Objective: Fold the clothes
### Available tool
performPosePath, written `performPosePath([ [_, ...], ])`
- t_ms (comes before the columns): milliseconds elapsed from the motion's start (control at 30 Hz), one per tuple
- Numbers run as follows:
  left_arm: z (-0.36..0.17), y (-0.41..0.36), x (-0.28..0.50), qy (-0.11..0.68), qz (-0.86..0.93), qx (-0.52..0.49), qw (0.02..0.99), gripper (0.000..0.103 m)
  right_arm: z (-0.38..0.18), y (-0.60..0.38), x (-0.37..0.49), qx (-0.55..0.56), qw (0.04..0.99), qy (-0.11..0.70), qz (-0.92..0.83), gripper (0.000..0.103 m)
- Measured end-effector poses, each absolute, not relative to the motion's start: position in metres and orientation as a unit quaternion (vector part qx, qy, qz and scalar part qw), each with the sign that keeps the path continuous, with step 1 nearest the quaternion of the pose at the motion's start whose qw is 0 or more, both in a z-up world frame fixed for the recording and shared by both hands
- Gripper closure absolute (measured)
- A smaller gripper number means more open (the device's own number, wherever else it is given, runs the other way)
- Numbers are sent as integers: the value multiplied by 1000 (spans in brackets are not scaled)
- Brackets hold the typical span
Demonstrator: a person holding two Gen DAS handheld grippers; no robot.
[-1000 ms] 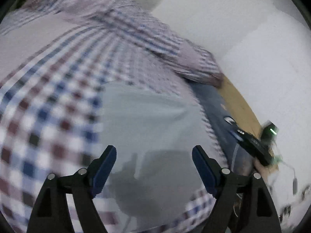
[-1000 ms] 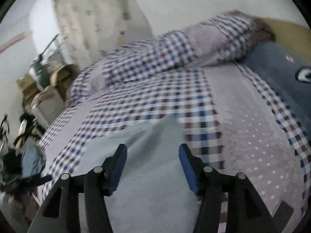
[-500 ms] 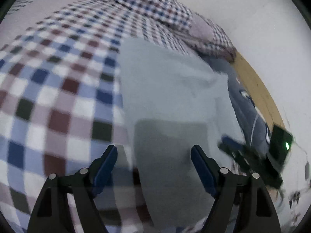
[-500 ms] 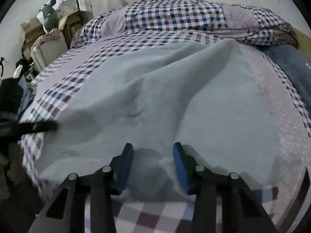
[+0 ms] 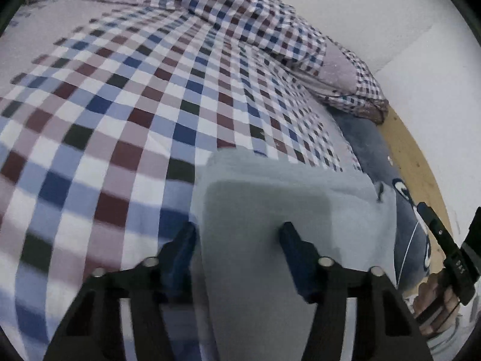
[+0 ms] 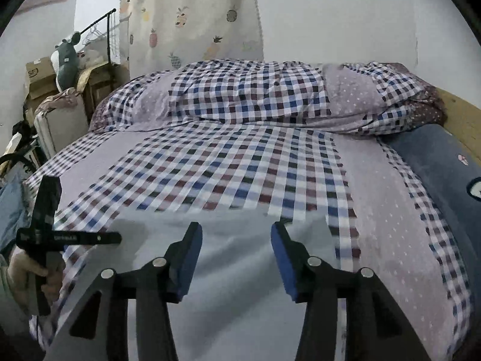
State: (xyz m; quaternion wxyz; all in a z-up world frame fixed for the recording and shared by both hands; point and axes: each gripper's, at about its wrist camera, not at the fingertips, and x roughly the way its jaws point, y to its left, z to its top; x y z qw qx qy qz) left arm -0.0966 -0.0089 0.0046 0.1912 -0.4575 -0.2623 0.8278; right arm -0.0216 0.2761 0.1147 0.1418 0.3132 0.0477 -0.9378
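Your left gripper [image 5: 237, 237] and right gripper [image 6: 236, 240] both stand spread, pinching nothing. The pale grey garment [image 6: 240, 255] lies flat at the near edge of the bed [image 6: 390, 240], on the checked sheet [image 5: 135, 105]. A rolled checked duvet [image 6: 255, 90] lies along the far edge. A fruit-print curtain [image 6: 192, 15] hangs on the wall behind.

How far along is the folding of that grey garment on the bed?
Early, it seems. The grey garment lies fairly flat on the checked bedspread, with what may be one folded edge. Both sets of tongs, left and right, are open above its near edge, gripping nothing. Further folds and tidying probably remain.
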Motion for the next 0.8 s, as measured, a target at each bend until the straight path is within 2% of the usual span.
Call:
performPosePath([
  [67, 0, -11, -107, -272, 823, -455, 203, 52, 113, 276, -35, 318, 140, 55, -936, 52],
  [133, -3, -14, -113, -283, 821, -448, 213, 77, 112, 276, -43, 315, 145, 61, -936, 51],
  [200, -4, -30, -103, -307, 823, -430, 209, 86, 107, 274, -51, 315, 149, 55, -936, 51],
  [300, -8, -44, -92, -325, 830, -411, 192, 89, 94, 277, -64, 310, 165, 28, -936, 49],
  [400, -21, -47, -88, -335, 835, -405, 162, 88, 53, 294, -90, 362, 132, -1, -923, 51],
  [467, -22, -48, -87, -334, 835, -405, 163, 83, 25, 306, -106, 406, 103, -24, -908, 51],
  [500, -19, -48, -87, -324, 839, -407, 157, 77, 22, 307, -108, 412, 97, -24, -906, 50],
  [600, -1, -56, -80, -273, 864, -408, 114, 63, 27, 296, -106, 411, 84, 12, -908, 47],
  [700, 33, -56, -69, -225, 889, -386, 95, 61, 39, 288, -96, 397, 78, 41, -914, 34],
  [767, 59, -48, -63, -189, 907, -366, 91, 52, 50, 285, -86, 376, 91, 35, -921, 25],
  [800, 72, -35, -59, -169, 916, -349, 102, 39, 56, 284, -83, 366, 97, 30, -925, 22],
])
